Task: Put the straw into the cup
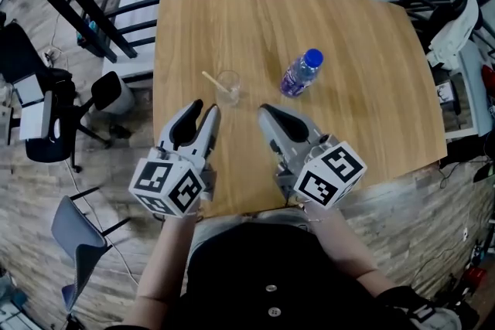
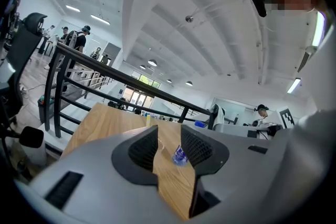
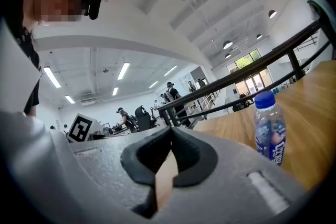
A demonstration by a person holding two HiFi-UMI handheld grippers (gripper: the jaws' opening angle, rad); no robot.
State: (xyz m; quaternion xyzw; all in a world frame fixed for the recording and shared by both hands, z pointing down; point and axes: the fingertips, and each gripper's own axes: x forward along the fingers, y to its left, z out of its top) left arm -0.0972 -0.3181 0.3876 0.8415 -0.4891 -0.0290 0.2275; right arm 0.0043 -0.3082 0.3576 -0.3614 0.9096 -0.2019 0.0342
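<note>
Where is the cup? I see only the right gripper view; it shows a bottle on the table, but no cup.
Observer: In the head view the cup stands on the table, at the left of the bottle in that picture and apart from it.
Operator: And the straw?
Observer: The straw already leans in the cup; its upper end sticks out to the picture's left.
Operator: Does the left gripper hold anything?
Observer: No. In the left gripper view, the left gripper has its jaws apart, and between them show only the table and the far bottle.
</note>
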